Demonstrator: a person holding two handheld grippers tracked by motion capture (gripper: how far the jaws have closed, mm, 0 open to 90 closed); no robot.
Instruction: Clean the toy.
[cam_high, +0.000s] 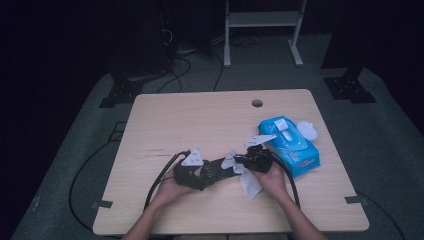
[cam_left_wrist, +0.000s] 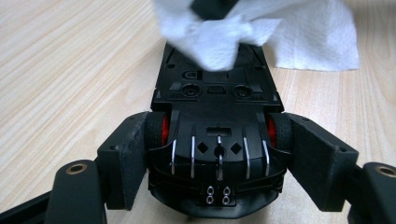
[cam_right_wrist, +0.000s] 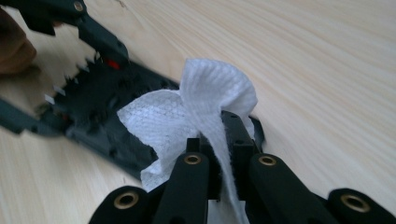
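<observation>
Wipe (cam_right_wrist: 205, 100) and toy car (cam_left_wrist: 217, 140) sit together at the near middle of the table (cam_high: 200, 115). The right gripper (cam_right_wrist: 219, 163) has its jaws closed tight on a bunched fold of the white wipe, which puffs out above the jaws and drapes onto the black underside of the car. In the left gripper view, the left gripper (cam_left_wrist: 217, 158) clamps the car across its width at one end, a pad pressed against each side by the red-hubbed wheels, so the car lies belly-up with its ribbed underside facing the camera. The wipe rests on the far end of the car, and a loose flap of it lies flat on the wood beyond.

From the high view, both hands meet near the table's front edge, the left gripper (cam_high: 192, 167) and right gripper (cam_high: 257, 157) close together with the car between them. Just beyond the right hand lies a blue pack of wipes (cam_high: 290, 142), with a white lid (cam_high: 307, 130) beside it.
</observation>
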